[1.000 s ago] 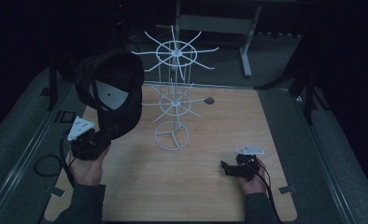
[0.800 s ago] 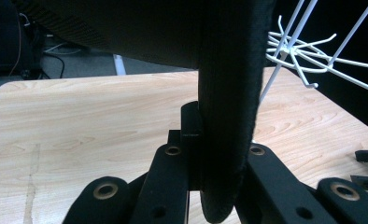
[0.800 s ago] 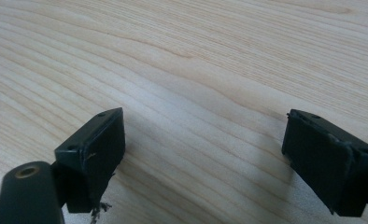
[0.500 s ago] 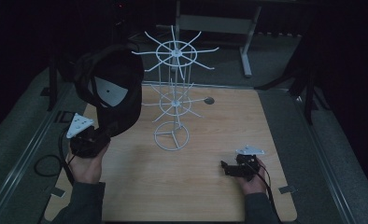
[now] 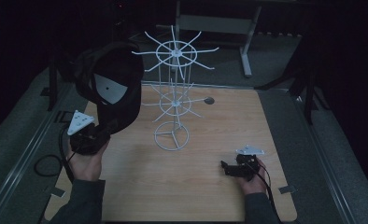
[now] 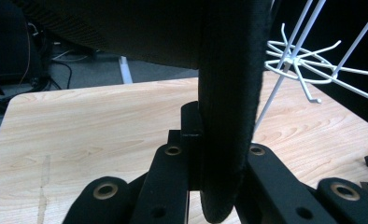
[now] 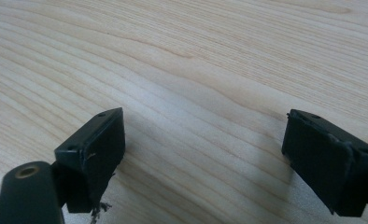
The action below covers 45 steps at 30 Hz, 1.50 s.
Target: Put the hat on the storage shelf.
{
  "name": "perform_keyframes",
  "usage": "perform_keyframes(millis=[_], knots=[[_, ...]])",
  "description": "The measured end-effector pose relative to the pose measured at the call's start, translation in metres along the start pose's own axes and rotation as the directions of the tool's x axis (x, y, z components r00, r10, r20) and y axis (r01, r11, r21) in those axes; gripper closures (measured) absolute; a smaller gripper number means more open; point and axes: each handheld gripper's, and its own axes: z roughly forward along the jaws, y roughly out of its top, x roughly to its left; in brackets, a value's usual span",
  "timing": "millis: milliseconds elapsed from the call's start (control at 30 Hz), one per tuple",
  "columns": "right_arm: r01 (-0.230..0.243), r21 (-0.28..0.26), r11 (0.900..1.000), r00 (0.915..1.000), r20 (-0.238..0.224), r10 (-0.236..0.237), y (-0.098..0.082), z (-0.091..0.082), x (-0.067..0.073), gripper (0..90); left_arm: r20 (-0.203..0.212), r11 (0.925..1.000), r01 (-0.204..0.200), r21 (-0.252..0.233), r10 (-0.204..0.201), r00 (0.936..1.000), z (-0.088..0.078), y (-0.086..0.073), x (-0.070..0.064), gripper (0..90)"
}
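cap (image 5: 121,88): black matt cloth | rack (image 5: 173,100): white wire | table (image 5: 210,140): pale wood

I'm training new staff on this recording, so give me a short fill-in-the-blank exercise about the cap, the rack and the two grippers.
1. The left gripper is shut on the black ____, gripping its brim.
2. The white wire rack stands on the ____ table.
3. The right gripper rests low over the table with its jaws ____ and nothing between them.
4. The cap is held to the ____ of the rack in the high view.

Missing words: cap; wooden; open; left
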Motion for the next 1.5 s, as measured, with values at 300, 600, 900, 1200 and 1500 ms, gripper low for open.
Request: perform_keyframes(millis=[300,600,900,1200,1500], knots=[[0.000,0.000,1.000,1.0000,0.000,0.000,0.000,0.000,0.000,13.0,-0.006,1.0000,-0.003,-0.009,0.003,1.0000,-0.001,0.005,0.001,86.6],[0.000,0.001,1.000,1.0000,0.000,0.000,0.000,0.000,0.000,13.0,-0.010,0.9998,-0.017,-0.012,0.017,0.9998,-0.001,0.010,0.000,86.6],[0.000,0.001,1.000,1.0000,0.000,0.000,0.000,0.000,0.000,13.0,-0.018,0.9993,-0.037,-0.010,0.036,0.9992,0.000,0.016,0.000,86.6],[0.000,0.001,1.000,1.0000,0.000,0.000,0.000,0.000,0.000,13.0,-0.019,0.9986,-0.053,-0.006,0.053,0.9984,0.002,0.021,-0.002,86.6],[0.000,0.001,1.000,1.0000,0.000,0.000,0.000,0.000,0.000,13.0,-0.028,0.9981,-0.062,0.003,0.062,0.9977,0.006,0.026,-0.001,86.6]])
